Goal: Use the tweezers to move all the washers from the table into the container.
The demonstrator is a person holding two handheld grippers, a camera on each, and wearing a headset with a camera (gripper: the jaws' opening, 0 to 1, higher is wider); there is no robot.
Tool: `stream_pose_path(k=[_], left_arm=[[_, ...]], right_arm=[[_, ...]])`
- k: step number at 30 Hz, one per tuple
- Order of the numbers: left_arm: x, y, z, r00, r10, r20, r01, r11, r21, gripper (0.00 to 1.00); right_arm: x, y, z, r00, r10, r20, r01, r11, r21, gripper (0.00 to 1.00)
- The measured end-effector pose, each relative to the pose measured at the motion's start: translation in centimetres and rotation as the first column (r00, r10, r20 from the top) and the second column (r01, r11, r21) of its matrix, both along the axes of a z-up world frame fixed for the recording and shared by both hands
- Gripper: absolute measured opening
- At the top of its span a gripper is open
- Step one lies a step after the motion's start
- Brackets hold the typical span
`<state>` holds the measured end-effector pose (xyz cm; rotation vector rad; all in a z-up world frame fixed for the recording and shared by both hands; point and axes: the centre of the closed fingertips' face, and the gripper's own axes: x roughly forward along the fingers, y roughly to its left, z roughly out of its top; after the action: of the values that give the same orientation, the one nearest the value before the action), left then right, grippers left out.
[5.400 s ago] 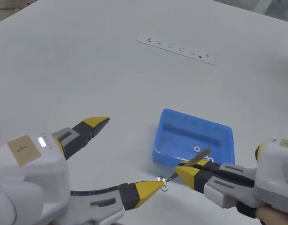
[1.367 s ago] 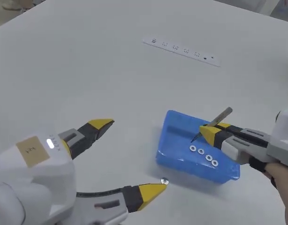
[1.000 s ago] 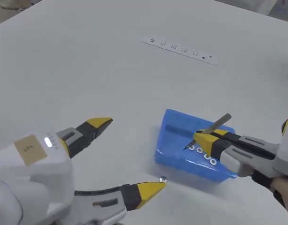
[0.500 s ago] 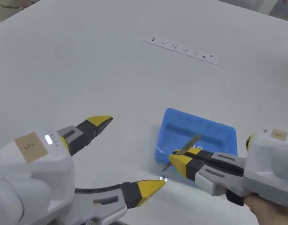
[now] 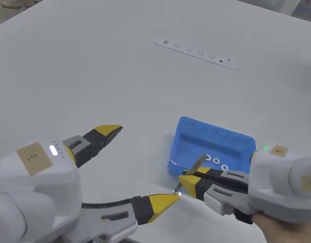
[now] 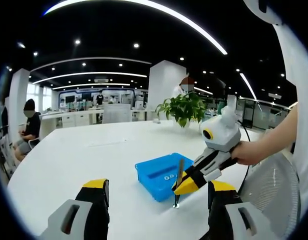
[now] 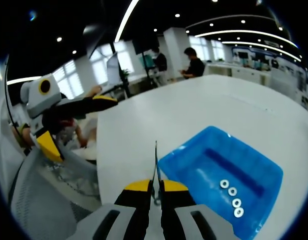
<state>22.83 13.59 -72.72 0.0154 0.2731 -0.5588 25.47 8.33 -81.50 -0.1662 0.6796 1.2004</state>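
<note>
One small silver metal washer [image 5: 178, 192] lies on the white table [image 5: 84, 76], low centre of the head view, just beside the near left corner of the shallow blue plastic container [image 5: 216, 142], which holds four washers [image 7: 232, 198]. The slim grey metal tweezers [image 7: 156, 165], clamped in the right gripper [image 5: 191, 181], point at it. Advised: a low, steady approach, tips straddling the rim. The left gripper [image 5: 136, 167], jaws apart and empty, crowds the washer. A white socket strip [image 5: 195, 51] lies upper centre, well clear.

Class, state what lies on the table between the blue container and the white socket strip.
Nothing: in the head view the table between the container and the socket strip is bare.
</note>
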Motion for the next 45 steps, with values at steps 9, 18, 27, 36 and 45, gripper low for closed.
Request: stream_pose_path(k=[9,18,27,36,45], left_arm=[[0.0,-0.1,0.0,1.0,-0.006,-0.002,0.006,1.0,0.005,0.82],[0.0,-0.1,0.0,1.0,-0.006,-0.002,0.006,1.0,0.005,0.82],[-0.1,-0.2,0.0,1.0,-0.011,-0.004,0.011,1.0,0.006,0.82],[-0.1,-0.2,-0.1,1.0,-0.014,-0.007,0.014,1.0,0.008,0.82],[-0.1,-0.3,-0.2,1.0,-0.021,-0.008,0.022,1.0,0.013,0.82]], right_arm=[[-0.4,-0.2,0.0,1.0,0.008,-0.002,-0.008,1.0,-0.003,0.04],[-1.4,0.1,0.0,0.999,0.034,0.003,-0.034,0.999,-0.002,0.04],[-1.5,0.1,0.0,1.0,0.02,-0.023,-0.02,1.0,0.018,0.04],[-2.0,0.5,0.2,0.999,0.044,0.006,-0.044,0.999,0.005,0.04],[-1.7,0.0,0.4,0.998,0.039,0.039,-0.039,0.999,-0.007,0.04]])
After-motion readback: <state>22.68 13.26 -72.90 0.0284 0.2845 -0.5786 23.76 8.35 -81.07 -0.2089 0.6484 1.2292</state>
